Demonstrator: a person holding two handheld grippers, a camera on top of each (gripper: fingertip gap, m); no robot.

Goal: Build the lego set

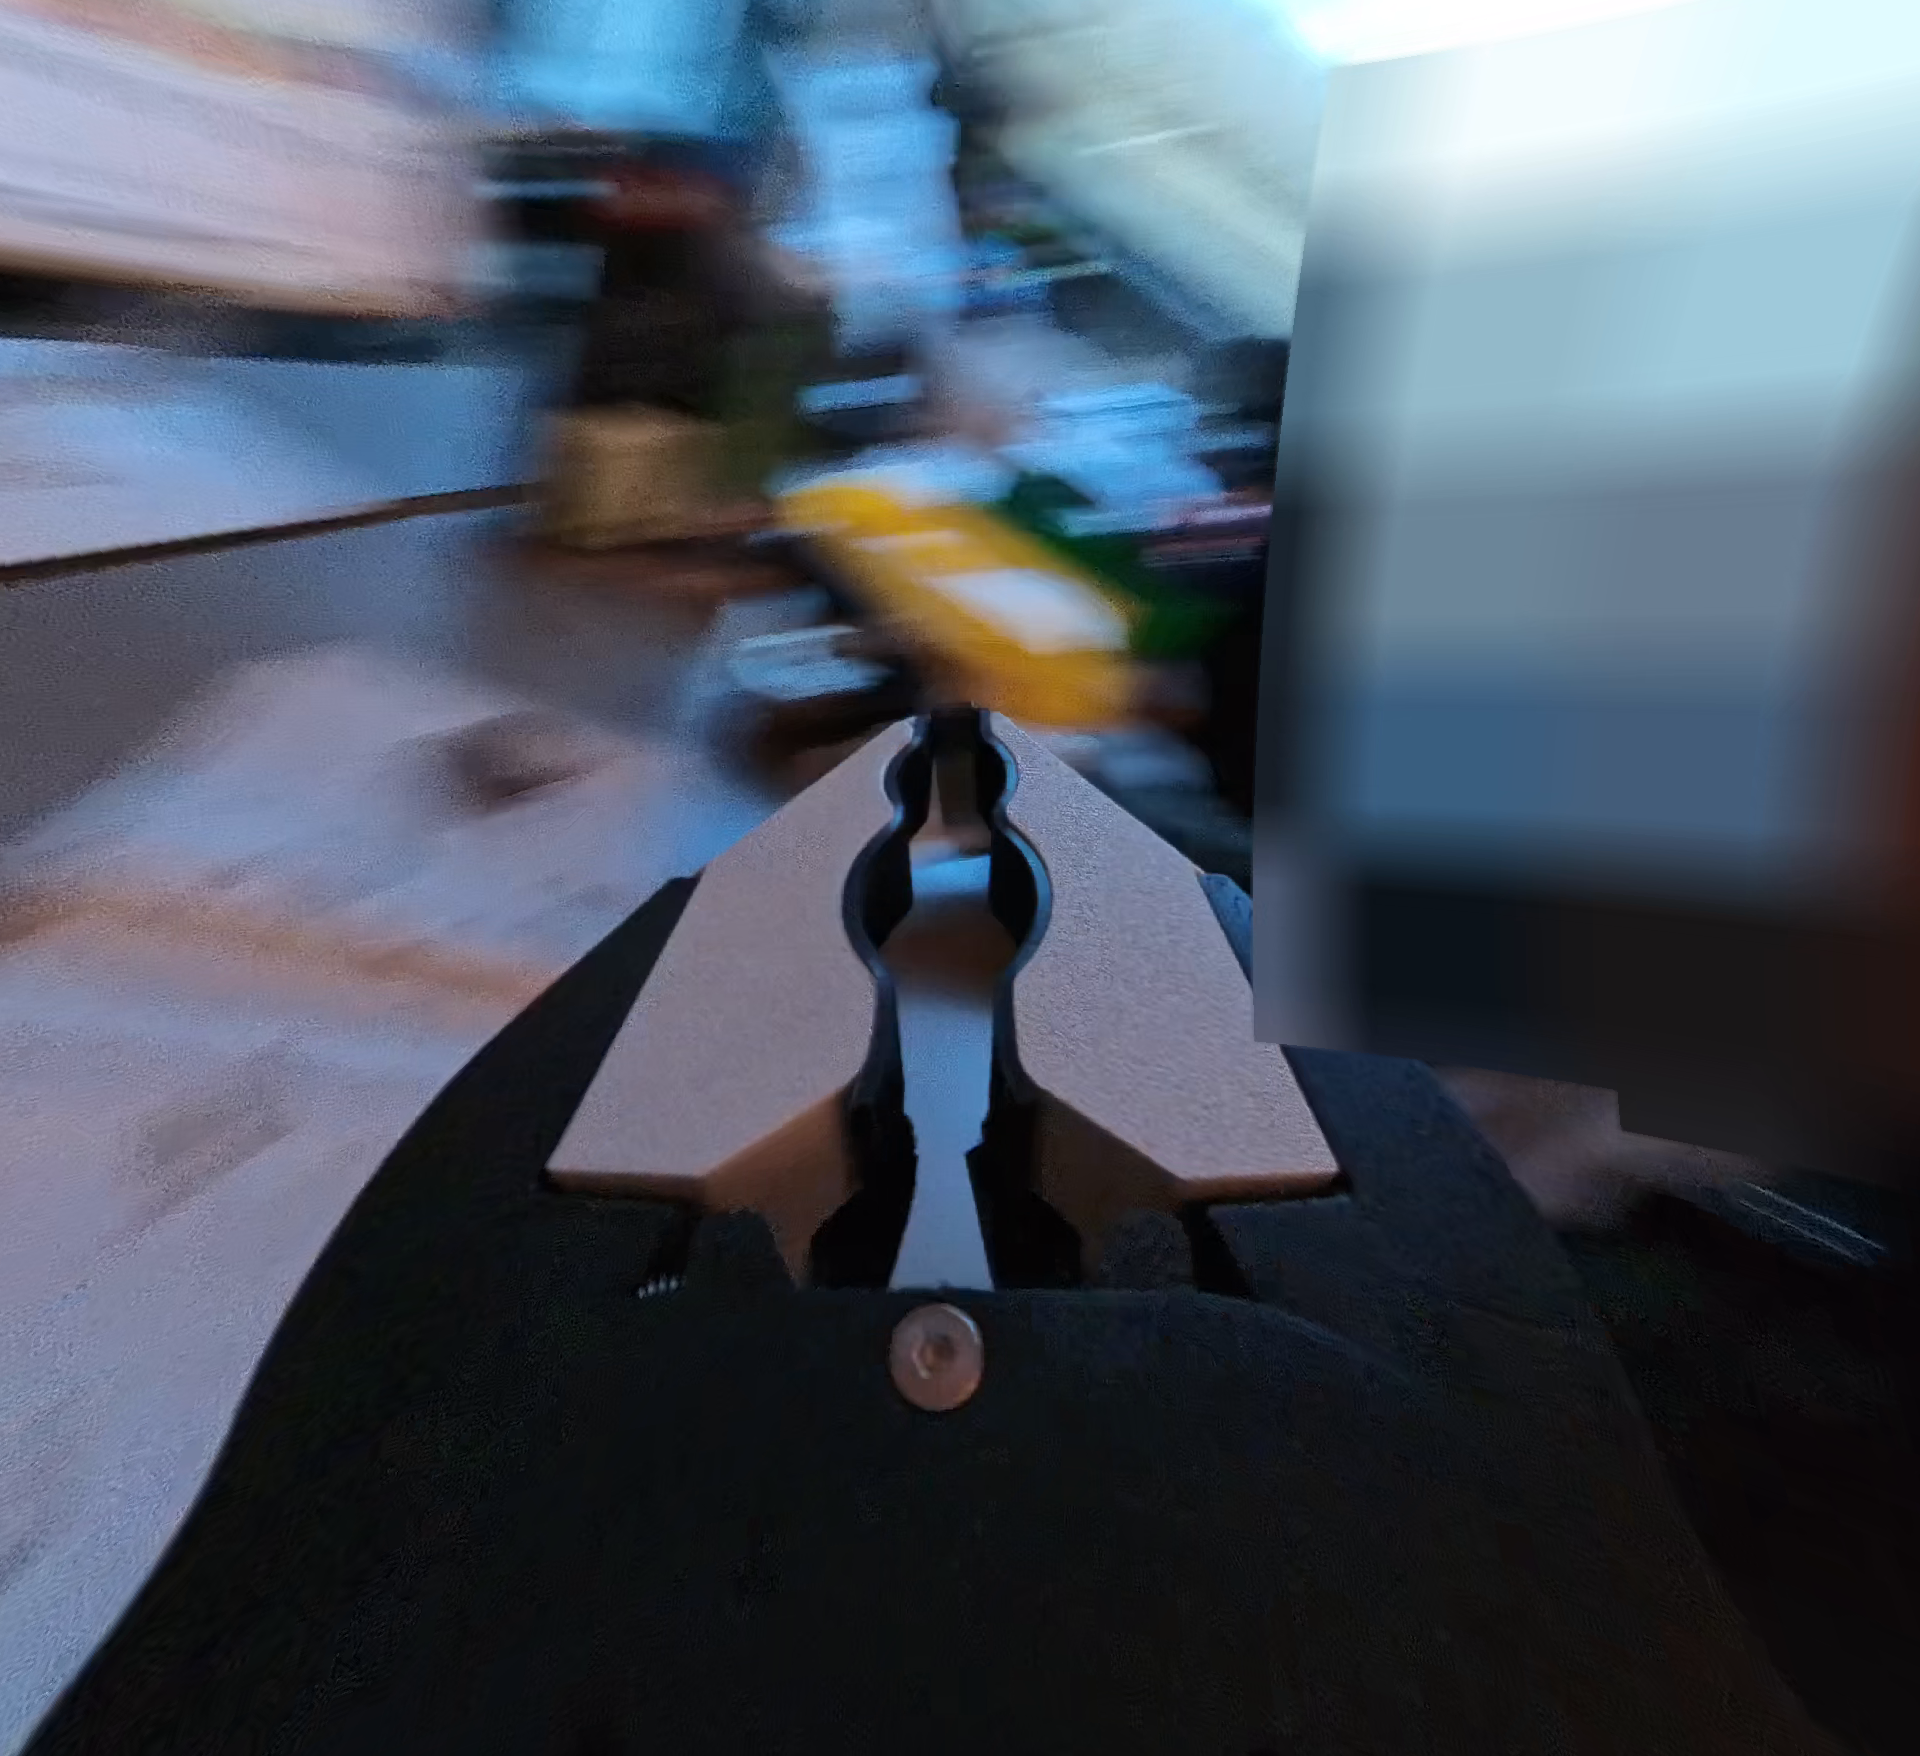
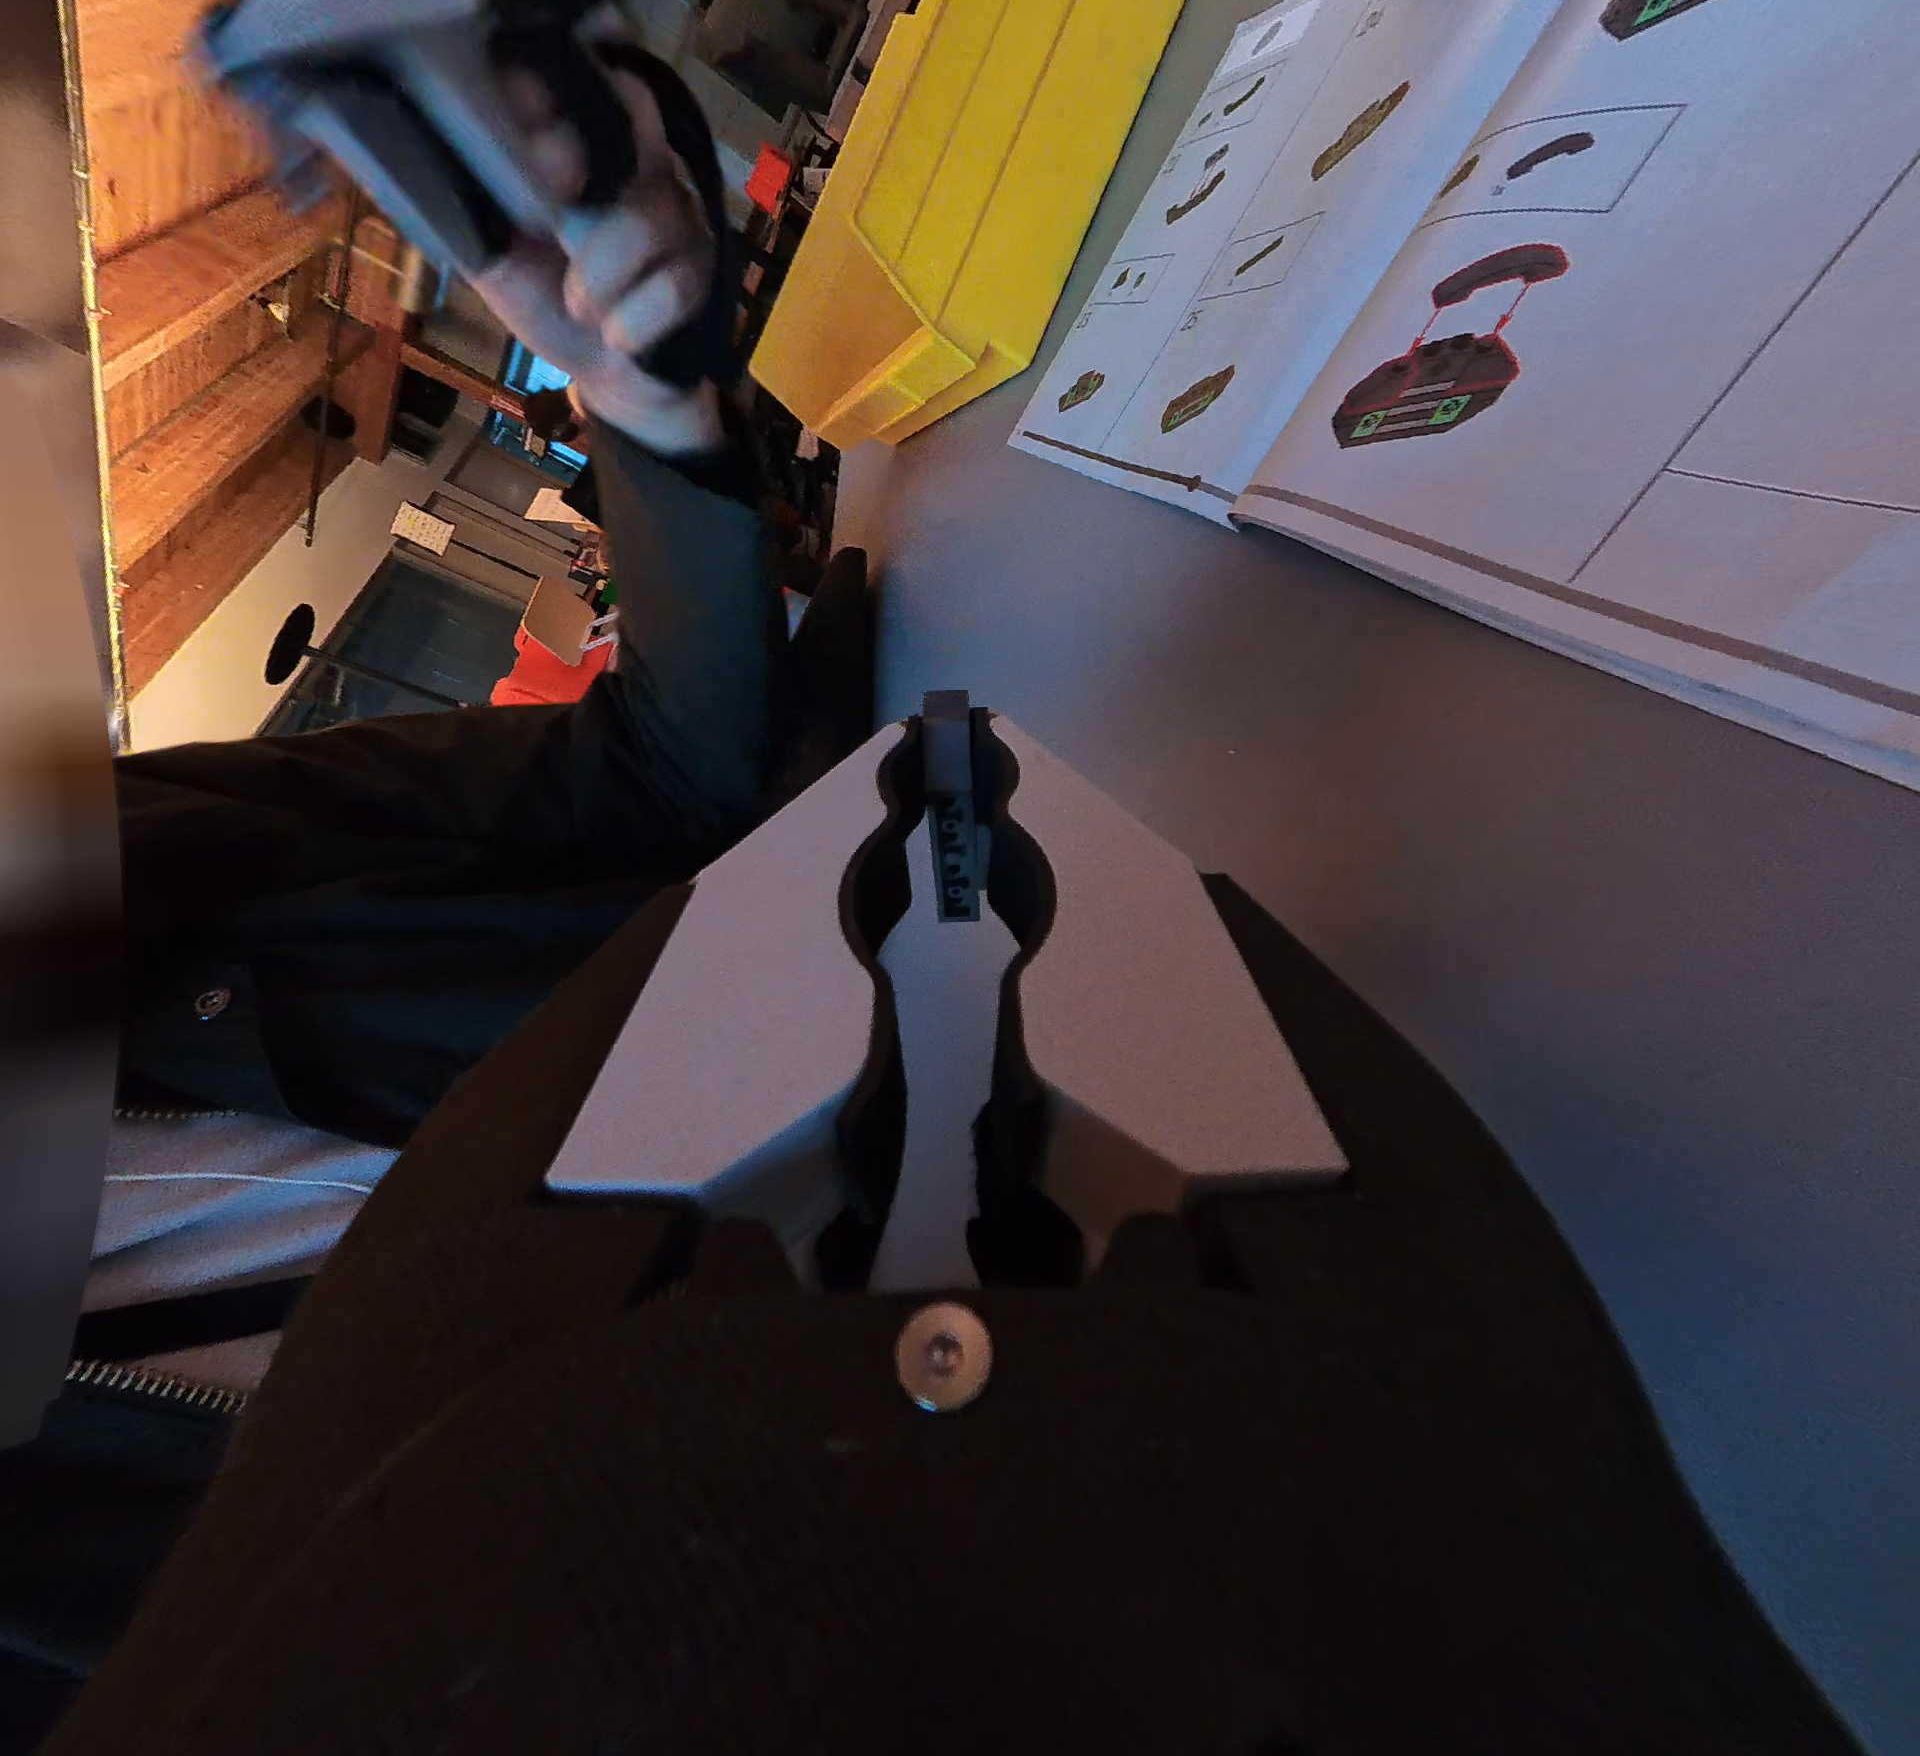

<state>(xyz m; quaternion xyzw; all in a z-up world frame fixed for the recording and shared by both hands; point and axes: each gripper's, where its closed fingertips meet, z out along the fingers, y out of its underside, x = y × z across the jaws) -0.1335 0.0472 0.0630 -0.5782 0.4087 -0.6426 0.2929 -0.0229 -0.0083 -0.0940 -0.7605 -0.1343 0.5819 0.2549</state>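
In the right wrist view my right gripper [image 2: 948, 719] is shut on a small grey lego plate [image 2: 954, 833], held edge-on between the fingertips with its studs facing the camera, above the grey table [image 2: 1351, 1031]. The left gripper [image 2: 343, 44], blurred and held in a hand, is up at the far left of that view. The left wrist view is heavily motion-blurred. There my left gripper [image 1: 951, 730] is nearly closed, with a small dark lego piece [image 1: 954, 771] pinched between its tips.
An open instruction booklet [image 2: 1558, 304] lies at the right on the table. A yellow bin [image 2: 997, 148] stands beyond it and shows as a blurred yellow shape [image 1: 966, 605] in the left wrist view. A person's dark sleeve [image 2: 468, 854] is at the left. Some 20 cm of space lies between my two pairs of fingers.
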